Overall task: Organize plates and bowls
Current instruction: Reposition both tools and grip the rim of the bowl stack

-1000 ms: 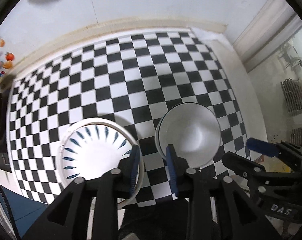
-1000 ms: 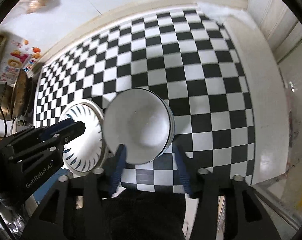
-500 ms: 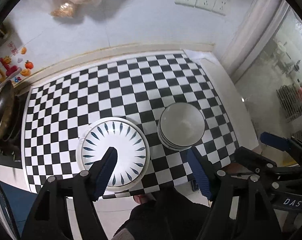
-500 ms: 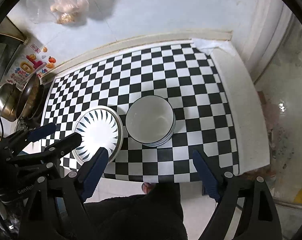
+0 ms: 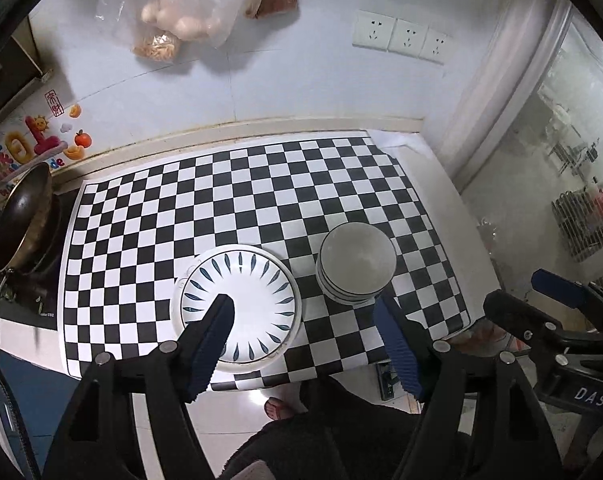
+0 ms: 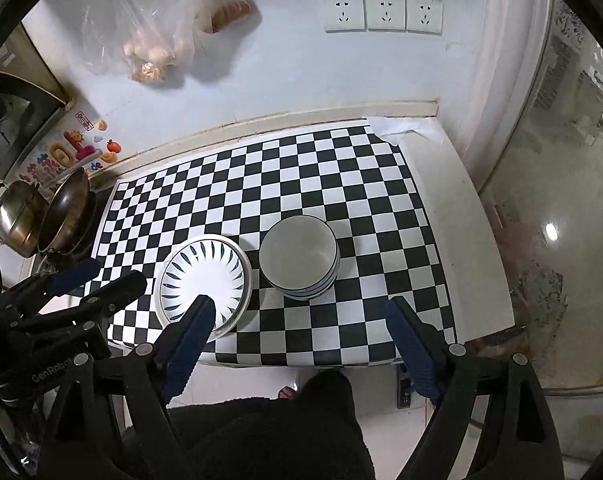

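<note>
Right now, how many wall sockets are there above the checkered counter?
3, in one row on the white wall: left wall socket, middle wall socket, right wall socket. Others could be hidden beyond the frame.

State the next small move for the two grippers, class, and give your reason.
Probably just draw both back and stop. The plates and the bowl stack stand side by side on the checkered mat, and the left gripper and right gripper are open, holding nothing.

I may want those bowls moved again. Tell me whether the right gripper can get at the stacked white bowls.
Probably yes: the right gripper is open and empty above the stacked white bowls, nothing between, and the leaf-patterned plate sits apart.
</note>
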